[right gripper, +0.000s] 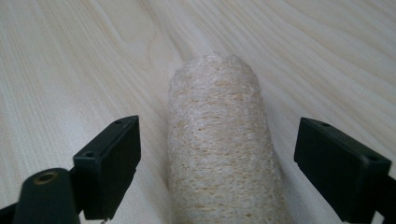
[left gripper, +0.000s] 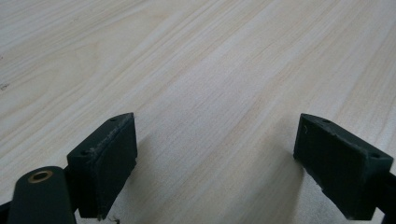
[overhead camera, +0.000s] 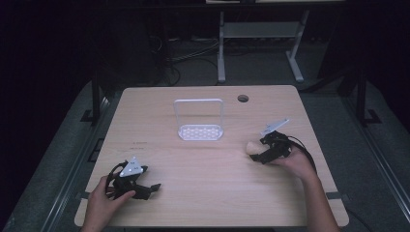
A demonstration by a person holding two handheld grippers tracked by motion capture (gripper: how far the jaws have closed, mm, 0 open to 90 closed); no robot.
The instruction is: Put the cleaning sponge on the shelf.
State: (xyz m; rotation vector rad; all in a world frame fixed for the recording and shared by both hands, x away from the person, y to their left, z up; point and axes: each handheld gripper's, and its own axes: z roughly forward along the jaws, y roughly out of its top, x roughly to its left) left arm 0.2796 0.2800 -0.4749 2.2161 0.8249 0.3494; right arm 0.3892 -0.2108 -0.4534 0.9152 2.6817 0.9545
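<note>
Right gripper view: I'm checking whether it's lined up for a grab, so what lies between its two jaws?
A tan loofah roll lies lengthwise on the table between the right gripper's open jaws, touching neither, in the right gripper view.

Desk, pale wood, as I see it from above: white wire rack at centre; my left tongs low near the front edge; my right tongs beside a small beige lump, possibly a sponge.
</note>
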